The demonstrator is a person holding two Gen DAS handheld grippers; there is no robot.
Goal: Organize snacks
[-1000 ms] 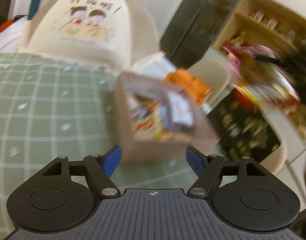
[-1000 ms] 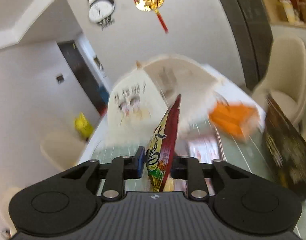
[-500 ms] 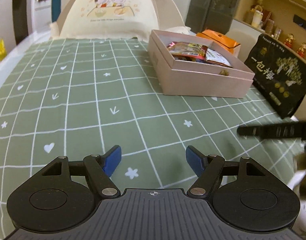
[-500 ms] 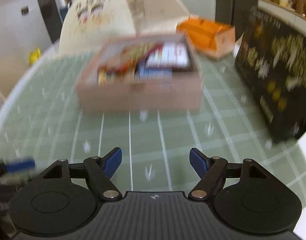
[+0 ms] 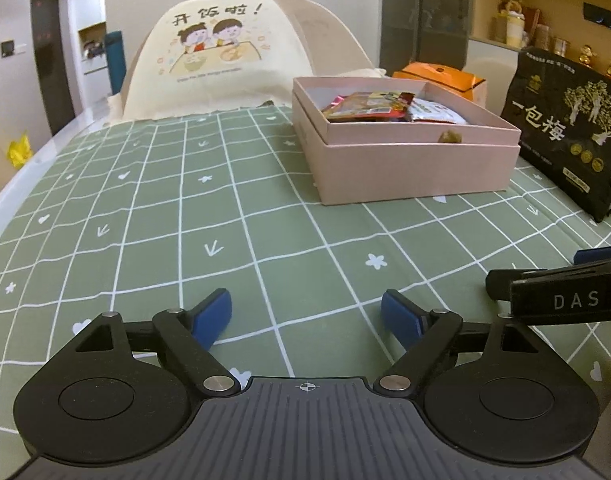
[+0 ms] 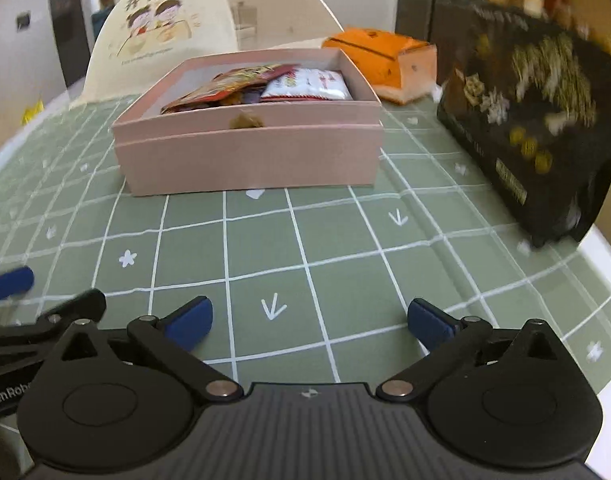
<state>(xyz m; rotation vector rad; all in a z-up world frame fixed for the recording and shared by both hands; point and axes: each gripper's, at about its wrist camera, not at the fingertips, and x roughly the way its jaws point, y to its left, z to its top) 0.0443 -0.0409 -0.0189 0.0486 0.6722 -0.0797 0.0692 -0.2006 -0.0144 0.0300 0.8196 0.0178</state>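
Observation:
A pink open box (image 5: 409,168) stands on the green checked tablecloth, also in the right wrist view (image 6: 249,156). Several snack packets lie inside it: a red-yellow one (image 5: 365,107) (image 6: 225,87) and a white one (image 5: 437,114) (image 6: 309,85). My left gripper (image 5: 305,316) is open and empty, low over the cloth, well short of the box. My right gripper (image 6: 307,318) is open and empty, just to its right. Part of the right gripper's body shows at the right edge of the left wrist view (image 5: 561,292).
A big black snack bag (image 5: 569,132) (image 6: 533,128) stands right of the box. An orange carton (image 5: 437,76) (image 6: 381,60) lies behind it. A cream mesh food cover (image 5: 221,60) (image 6: 173,32) stands at the back. The table edge (image 6: 609,264) runs close on the right.
My right gripper let go of the red-yellow packet, which now lies in the box. Both grippers drew back from the box and came down low over the cloth.

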